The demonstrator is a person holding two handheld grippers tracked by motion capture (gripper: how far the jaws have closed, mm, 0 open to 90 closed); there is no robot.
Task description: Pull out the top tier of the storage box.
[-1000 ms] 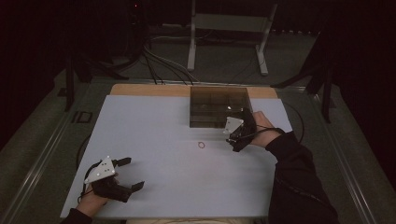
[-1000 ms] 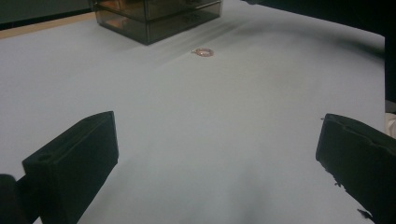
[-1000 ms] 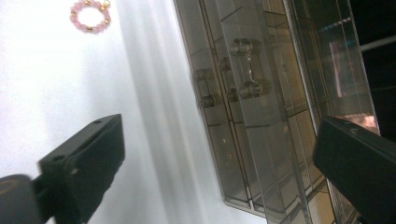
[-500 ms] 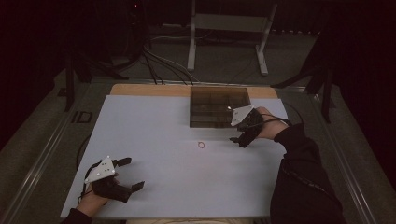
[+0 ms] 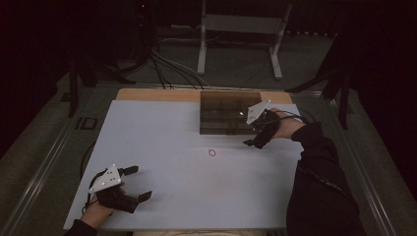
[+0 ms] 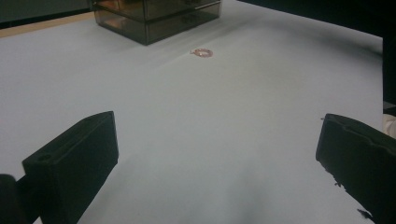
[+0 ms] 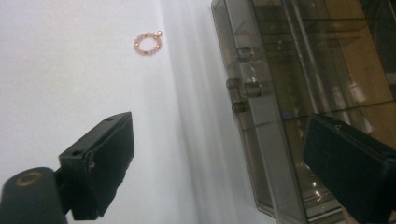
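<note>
A small pink bead ring [image 5: 212,152] lies on the white table top [image 5: 162,147], in front of a smoky clear compartment box [image 5: 226,110]. My right gripper [image 5: 253,140] hovers by the box's front right corner, a little right of the ring. It is open, its jaws have just been closing slightly, and nothing is between them. In the right gripper view the ring [image 7: 148,43] lies ahead on the left and the box [image 7: 280,93] fills the right side. My left gripper [image 5: 140,183] rests open near the front left edge, facing the distant ring [image 6: 201,52] and box [image 6: 154,18].
A strip of bare wood [image 5: 157,94] borders the table's far edge behind the white sheet. On the dark floor beyond the table stand a metal frame [image 5: 241,29] and several cables [image 5: 167,64]. The person's dark sleeve [image 5: 319,191] covers the front right of the table.
My right gripper has lifted and drifted right, away from the ring and toward the box's front right corner. The left gripper and the ring have stayed put.
</note>
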